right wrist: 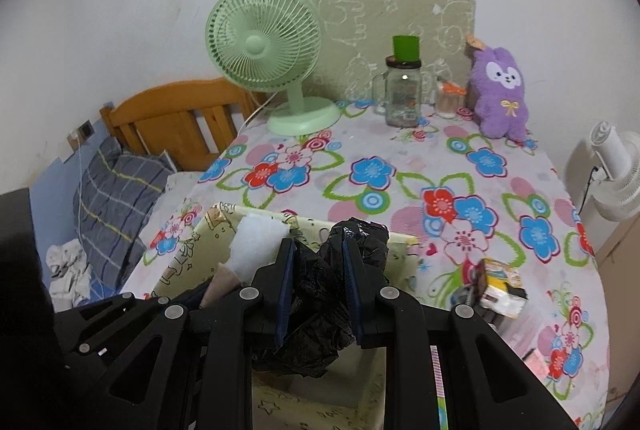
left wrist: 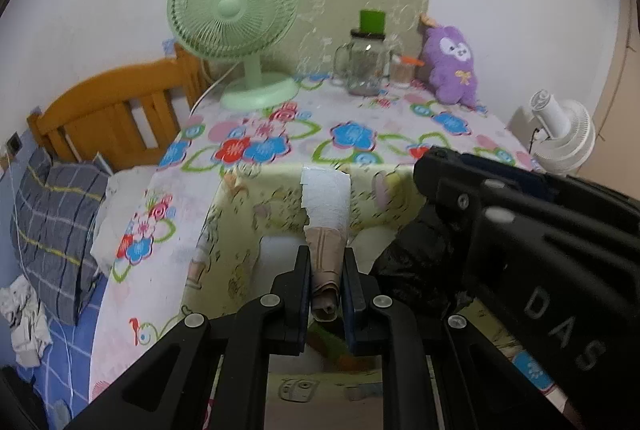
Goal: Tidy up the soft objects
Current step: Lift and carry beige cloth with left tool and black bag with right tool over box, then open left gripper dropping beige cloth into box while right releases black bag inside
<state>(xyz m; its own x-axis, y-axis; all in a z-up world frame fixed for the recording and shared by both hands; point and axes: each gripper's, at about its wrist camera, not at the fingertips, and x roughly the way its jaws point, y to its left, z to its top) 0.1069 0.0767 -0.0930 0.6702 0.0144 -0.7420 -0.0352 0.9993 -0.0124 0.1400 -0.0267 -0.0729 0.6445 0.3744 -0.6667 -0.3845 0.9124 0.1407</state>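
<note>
Task is looking partway done, as a judgement: two soft items are being held over the box [right wrist: 200, 254], neither is sitting inside yet, and the plush [right wrist: 500, 90] at the far edge of the surface [right wrist: 400, 158] is still untouched.

The surface, covered in a flowered cloth, is carrying a green fan [right wrist: 264, 46], a jar [right wrist: 402, 90] with a green cap, a small cup just beside it, and the purple plush upright against the wall. A small toy packet [right wrist: 500, 286] is lying near the right front corner. A bed with a striped pillow [left wrist: 56, 214] is showing to the left, and a white fan [left wrist: 560, 126] off to the right.

The box, pale yellow with cartoon print, is sitting at the near edge of the surface, open at the top. What is already in it cannot be told; the tools are blocking most of the inside.

The right tool [right wrist: 318, 286] is clamping a black bag [right wrist: 316, 302], crumpled and glossy, bulging out above and below the pads, hanging over the box opening. The left tool [left wrist: 326, 290] is pinching a roll [left wrist: 326, 258], tan cloth at the gripped end, white knit at the far end, the white end leaning against the box rim. Both tools are close together, side by side.

Left to do, judged: drop both items in, then fetch the plush.
</note>
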